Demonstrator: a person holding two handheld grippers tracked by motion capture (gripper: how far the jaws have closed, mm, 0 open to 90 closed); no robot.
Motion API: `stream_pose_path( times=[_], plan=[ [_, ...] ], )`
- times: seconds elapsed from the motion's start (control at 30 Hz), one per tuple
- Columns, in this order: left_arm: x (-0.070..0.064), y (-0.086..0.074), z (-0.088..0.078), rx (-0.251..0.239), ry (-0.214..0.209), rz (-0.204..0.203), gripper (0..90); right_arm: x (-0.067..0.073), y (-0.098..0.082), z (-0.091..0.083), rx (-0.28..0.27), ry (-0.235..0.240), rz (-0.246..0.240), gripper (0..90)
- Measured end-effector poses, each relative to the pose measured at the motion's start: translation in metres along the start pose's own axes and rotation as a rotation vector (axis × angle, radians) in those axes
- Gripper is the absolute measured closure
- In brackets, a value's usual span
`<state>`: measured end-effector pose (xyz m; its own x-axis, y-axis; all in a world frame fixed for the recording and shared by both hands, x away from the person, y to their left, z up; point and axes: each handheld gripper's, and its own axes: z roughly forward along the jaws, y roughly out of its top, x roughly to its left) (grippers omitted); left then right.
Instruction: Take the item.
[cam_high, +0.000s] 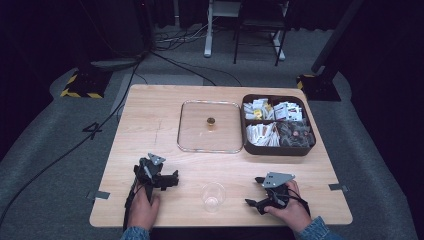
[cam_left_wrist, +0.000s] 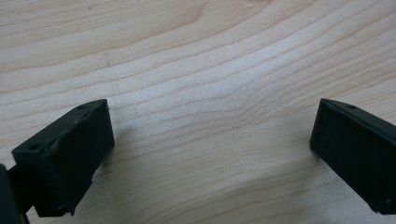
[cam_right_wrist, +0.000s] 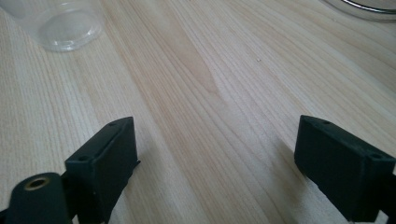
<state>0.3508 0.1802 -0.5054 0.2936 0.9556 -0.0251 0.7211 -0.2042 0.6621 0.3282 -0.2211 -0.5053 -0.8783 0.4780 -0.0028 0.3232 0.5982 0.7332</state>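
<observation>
Tabletop (cam_high: 150, 120): pale wood, grain visible, fills the centre of the high view.

Brown divided box (cam_high: 278, 148): right of centre in the high view, compartments packed with small packets, mostly white; one lower-right compartment holds darker grey items, too small to identify.

Clear glass lid (cam_high: 210, 126): square with rounded corners, lies flat at frame centre, its right edge just beside the box. Small gold-brown knob (cam_high: 211, 122) at its middle. An arc of its rim appears at the upper right of the right gripper view (cam_right_wrist: 359, 5).

Clear plastic cup (cam_high: 213, 196): upright, looks empty, lower centre of the high view, between the two tools and apart from both. In the right gripper view it sits at the upper left (cam_right_wrist: 63, 25), well beyond the jaws.

Left tool (cam_high: 172, 178): lower left of the high view, held in the person's left hand (cam_high: 142, 210). Jaws spread wide, released, nothing between them; bare wood between the pads in the left gripper view (cam_left_wrist: 212, 149).

Right tool (cam_high: 252, 192): lower right of the high view, held in the right hand (cam_high: 290, 210). Jaws likewise spread apart, nothing held; bare wood between them in the right gripper view (cam_right_wrist: 217, 170).
</observation>
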Motion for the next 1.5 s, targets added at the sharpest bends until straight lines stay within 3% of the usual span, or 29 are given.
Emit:
stream_pose_path(
  times=[0.67, 0.83, 0.97, 1.03, 1.1, 1.27, 1.5],
  plan=[
    [-0.002, 0.002, 0.001, 0.001, 0.003, -0.005, 0.0, 0.001, 0.0, -0.001, 0.001, -0.012, 0.012, 14.0],
    [-0.002, 0.002, 0.002, 0.001, 0.002, -0.004, 0.0, 0.003, 0.0, -0.001, -0.001, -0.031, 0.034, 18.5],
    [-0.002, 0.002, 0.002, 0.001, 0.001, -0.008, 0.0, 0.001, 0.002, -0.003, -0.007, 0.006, 0.041, 27.3],
    [-0.002, 0.002, 0.002, 0.001, 0.001, -0.006, 0.0, 0.0, 0.007, -0.007, -0.029, 0.003, 0.058, 23.0],
    [-0.002, 0.002, 0.002, 0.001, -0.001, -0.004, 0.0, 0.0, 0.013, -0.013, -0.029, -0.019, 0.068, 23.9],
    [-0.002, 0.002, 0.002, 0.001, -0.001, -0.004, 0.0, -0.002, 0.026, -0.025, -0.071, -0.021, 0.09, 23.7],
    [-0.002, 0.002, 0.002, 0.001, -0.001, -0.004, 0.0, -0.01, 0.043, -0.039, -0.128, -0.024, 0.086, 23.3]
  ],
)
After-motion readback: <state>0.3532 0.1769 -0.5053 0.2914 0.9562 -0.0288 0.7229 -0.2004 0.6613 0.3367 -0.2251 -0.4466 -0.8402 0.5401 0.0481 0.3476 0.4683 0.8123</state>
